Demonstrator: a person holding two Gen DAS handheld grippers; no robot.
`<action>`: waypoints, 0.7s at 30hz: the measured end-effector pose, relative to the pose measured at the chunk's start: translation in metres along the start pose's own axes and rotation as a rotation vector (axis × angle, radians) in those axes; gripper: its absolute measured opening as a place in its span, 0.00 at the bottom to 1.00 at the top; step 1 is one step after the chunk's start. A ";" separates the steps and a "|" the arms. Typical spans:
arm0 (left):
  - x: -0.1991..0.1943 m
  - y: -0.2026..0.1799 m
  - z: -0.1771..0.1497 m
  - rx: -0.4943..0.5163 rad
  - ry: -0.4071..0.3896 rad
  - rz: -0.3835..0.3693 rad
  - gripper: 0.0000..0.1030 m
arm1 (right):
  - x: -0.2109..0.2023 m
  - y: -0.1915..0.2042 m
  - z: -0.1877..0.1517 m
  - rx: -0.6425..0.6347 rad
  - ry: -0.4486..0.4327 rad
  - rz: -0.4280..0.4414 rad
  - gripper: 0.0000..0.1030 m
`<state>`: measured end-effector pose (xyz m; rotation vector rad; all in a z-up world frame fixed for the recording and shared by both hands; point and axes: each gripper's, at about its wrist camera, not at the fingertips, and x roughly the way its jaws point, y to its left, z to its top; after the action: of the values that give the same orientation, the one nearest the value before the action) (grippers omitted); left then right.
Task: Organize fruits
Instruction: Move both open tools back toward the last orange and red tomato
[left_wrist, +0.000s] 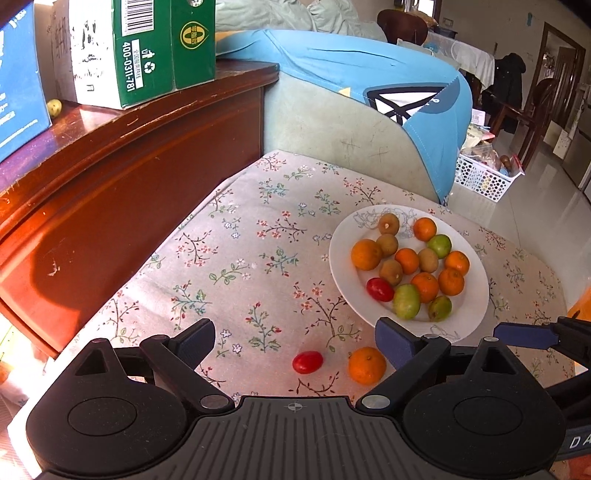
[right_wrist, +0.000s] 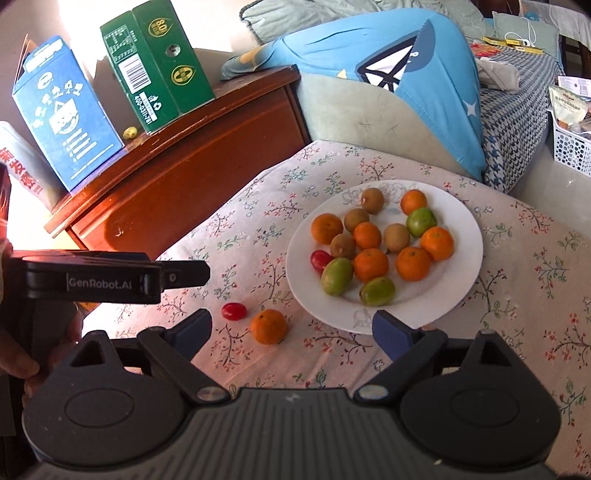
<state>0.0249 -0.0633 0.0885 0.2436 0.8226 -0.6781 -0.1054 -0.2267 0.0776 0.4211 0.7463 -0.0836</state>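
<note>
Plate (right_wrist: 461, 273) holds most fruit, sorted in. Orange (left_wrist: 366, 365) and tomato (left_wrist: 307, 362) lie loose on the cloth beside it, likely next. Left gripper (left_wrist: 294, 343) and right gripper (right_wrist: 291, 328) both wide open, empty.

A floral-patterned tablecloth (left_wrist: 258, 236) covers the near surface. To its left stands a reddish-brown wooden cabinet (left_wrist: 140, 155). On the cabinet top rest a green cardboard carton with a barcode (left_wrist: 147, 48), a blue printed carton (right_wrist: 62, 114) to its left, and a small yellowish round object (right_wrist: 130, 133) between the two, at their base. Behind the cloth sits a pale green sofa arm (left_wrist: 325, 125) draped with a blue fabric cover bearing a white triangular print (left_wrist: 369, 70). At the far right, on the floor, stands a white perforated plastic basket (left_wrist: 480, 177) with packets inside.
</note>
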 end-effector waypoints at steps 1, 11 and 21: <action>0.000 0.002 -0.001 0.000 0.001 0.008 0.92 | 0.001 0.003 -0.003 -0.008 0.007 0.005 0.91; 0.003 0.018 -0.009 -0.035 0.027 0.065 0.92 | 0.014 0.021 -0.018 -0.066 0.048 0.017 0.90; 0.007 0.028 -0.012 -0.045 0.047 0.086 0.92 | 0.037 0.029 -0.020 -0.100 0.037 -0.007 0.65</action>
<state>0.0392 -0.0400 0.0740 0.2539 0.8669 -0.5746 -0.0842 -0.1894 0.0496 0.3253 0.7852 -0.0449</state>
